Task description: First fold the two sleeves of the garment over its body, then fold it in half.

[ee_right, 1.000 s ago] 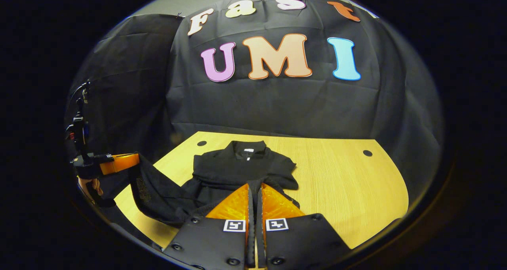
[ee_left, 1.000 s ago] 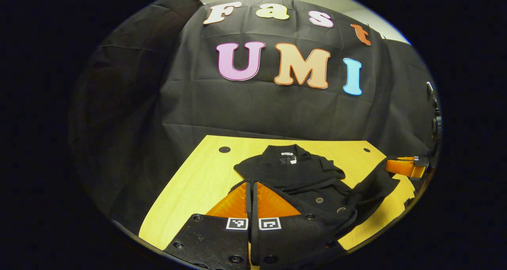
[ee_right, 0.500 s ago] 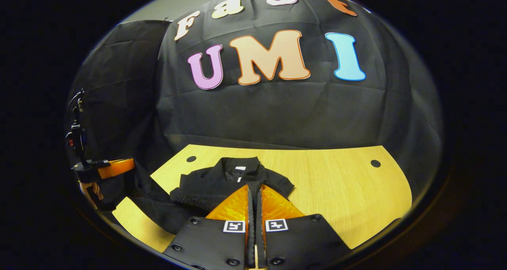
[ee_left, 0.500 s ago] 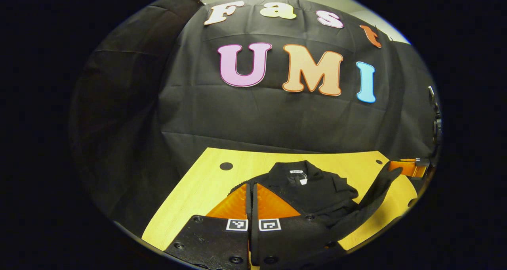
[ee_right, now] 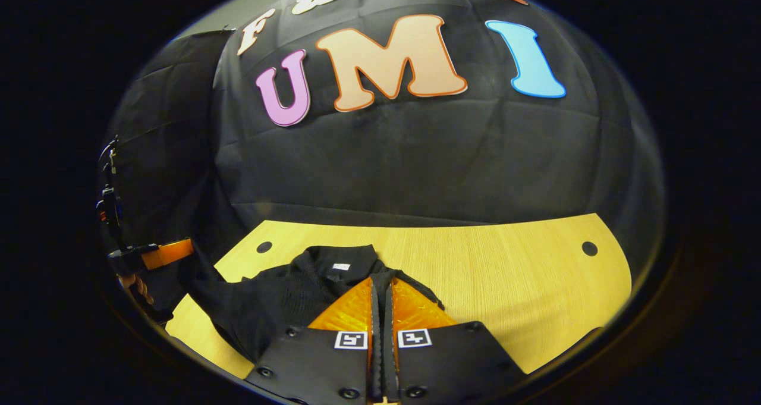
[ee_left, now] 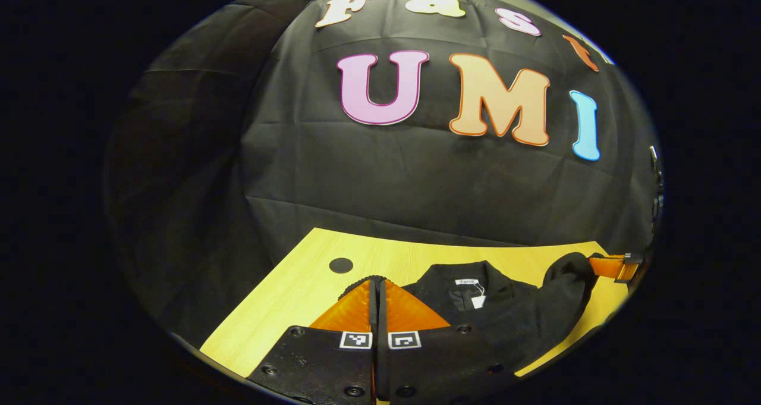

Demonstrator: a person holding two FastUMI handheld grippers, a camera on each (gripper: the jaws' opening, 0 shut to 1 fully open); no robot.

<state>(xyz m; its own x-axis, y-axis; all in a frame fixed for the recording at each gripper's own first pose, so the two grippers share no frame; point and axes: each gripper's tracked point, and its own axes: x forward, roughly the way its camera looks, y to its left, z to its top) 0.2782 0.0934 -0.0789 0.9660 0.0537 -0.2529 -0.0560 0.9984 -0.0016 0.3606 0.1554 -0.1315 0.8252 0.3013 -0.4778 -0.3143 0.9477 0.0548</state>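
Nearest in the left gripper view, the left gripper [ee_left: 377, 286] is pinching the bottom edge of the black jacket [ee_left: 499, 310], fingers pressed together on the cloth. In the right gripper view, the right gripper [ee_right: 380, 286] is pinching the other bottom corner the same way. The jacket is lying on the yellow table [ee_right: 505, 274], sleeves folded in, and its bottom half is being carried toward the collar [ee_right: 340, 257]. So the fold in half is happening. Next, both grippers need to lay the edge down evenly by the collar and let go. A second ago, the bottom edge was farther from the collar.
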